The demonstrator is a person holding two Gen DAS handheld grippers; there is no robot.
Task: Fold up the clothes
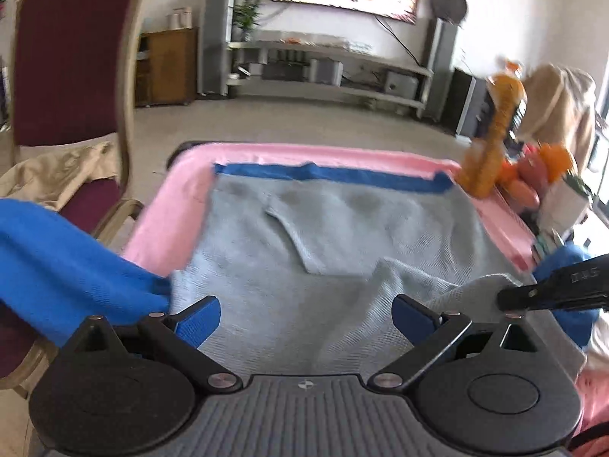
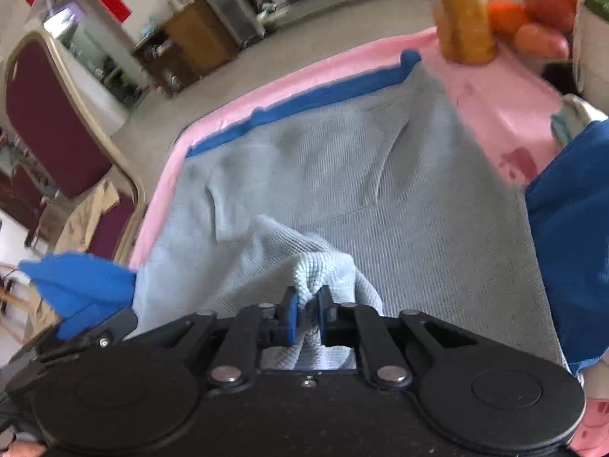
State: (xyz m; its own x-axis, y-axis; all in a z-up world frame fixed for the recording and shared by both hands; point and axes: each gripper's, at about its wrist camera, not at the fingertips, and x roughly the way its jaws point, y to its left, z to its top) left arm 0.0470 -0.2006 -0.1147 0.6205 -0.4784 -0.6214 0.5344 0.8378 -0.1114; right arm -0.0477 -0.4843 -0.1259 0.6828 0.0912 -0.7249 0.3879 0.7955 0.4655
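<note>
Jaws, right gripper (image 2: 306, 301): clamped on grey sweater (image 2: 323, 175) fold | left gripper (image 1: 306, 316): wide, empty

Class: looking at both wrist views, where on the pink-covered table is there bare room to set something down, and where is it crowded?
Bare pink cover runs left of the grey garment and as a strip beyond its blue hem. The right far corner is crowded by the orange plush toy and fruit.

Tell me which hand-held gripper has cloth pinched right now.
The right hand-held gripper: its blue pads are shut on a bunched fold of the grey sweater. The left hand-held gripper stands wide open, with nothing between its pads.
</note>
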